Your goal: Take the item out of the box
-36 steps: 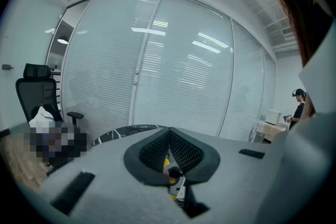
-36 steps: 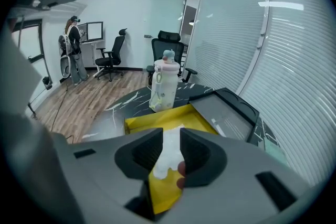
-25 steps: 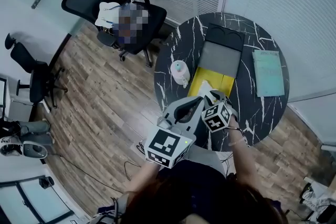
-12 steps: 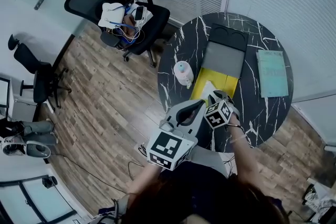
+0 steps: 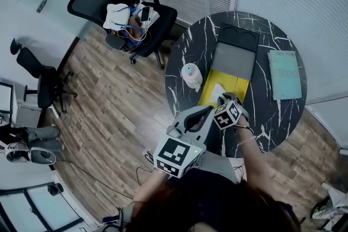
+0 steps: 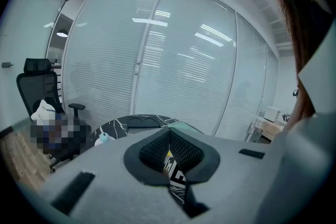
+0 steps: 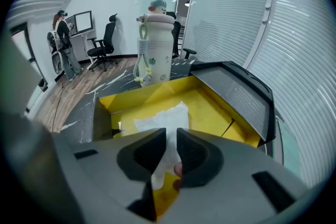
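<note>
Right gripper view: right gripper clamped on white crinkly plastic packet.
Packet sits inside open yellow cardboard box on round black marble table; left gripper jaws pressed together, empty, apart from box.

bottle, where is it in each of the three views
Head view: bottle stands left of the yellow box, on the table's left side.
Left gripper view: bottle small, lower left, on the table.
Right gripper view: bottle top centre, behind the box.
Shared landmark: the black marbled table.
</note>
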Demonstrator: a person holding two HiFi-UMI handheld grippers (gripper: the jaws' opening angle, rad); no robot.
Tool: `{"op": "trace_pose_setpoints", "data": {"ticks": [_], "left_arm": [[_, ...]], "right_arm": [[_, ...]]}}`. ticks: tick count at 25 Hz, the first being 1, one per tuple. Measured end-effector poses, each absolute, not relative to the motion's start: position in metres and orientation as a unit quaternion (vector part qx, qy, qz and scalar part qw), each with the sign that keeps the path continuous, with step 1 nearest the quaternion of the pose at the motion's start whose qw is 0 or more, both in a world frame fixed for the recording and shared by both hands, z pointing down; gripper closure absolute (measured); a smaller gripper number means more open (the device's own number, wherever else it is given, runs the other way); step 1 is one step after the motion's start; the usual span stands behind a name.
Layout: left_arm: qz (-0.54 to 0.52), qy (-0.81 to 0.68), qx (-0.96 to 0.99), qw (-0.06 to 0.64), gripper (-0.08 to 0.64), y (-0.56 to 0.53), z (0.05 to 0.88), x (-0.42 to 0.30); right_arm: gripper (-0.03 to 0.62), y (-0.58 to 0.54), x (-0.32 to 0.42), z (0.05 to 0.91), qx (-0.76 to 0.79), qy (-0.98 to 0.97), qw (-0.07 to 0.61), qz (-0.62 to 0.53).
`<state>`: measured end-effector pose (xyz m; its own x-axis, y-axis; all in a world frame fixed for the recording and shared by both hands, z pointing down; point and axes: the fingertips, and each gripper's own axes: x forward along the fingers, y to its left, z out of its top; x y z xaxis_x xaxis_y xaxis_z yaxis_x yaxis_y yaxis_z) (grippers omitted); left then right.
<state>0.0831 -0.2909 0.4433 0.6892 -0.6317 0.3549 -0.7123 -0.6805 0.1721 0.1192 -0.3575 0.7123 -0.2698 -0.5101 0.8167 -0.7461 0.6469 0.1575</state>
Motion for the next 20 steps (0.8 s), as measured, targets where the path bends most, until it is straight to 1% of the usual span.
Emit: {"op": "trace_pose_setpoints", "data": {"ticks": [8,13,20], "left_arm": [[0.137,-0.368,0.907,0.154,0.534,-0.286,0.444,0.083],[0.137,-0.367,0.908,0.149,0.534,-0.282,0.442,0.079],[0.130,-0.367,0.909,0.149,0.534,-0.276,0.436,0.072]], "right_arm": [[0.555,-0.357,0.121,0.718,0.396,-0.776,0.474,0.131],[0.566,-0.358,0.120,0.715,0.401,-0.773,0.469,0.147],[0.569,-0.358,0.121,0.702,0.419,-0.772,0.457,0.142]]}}
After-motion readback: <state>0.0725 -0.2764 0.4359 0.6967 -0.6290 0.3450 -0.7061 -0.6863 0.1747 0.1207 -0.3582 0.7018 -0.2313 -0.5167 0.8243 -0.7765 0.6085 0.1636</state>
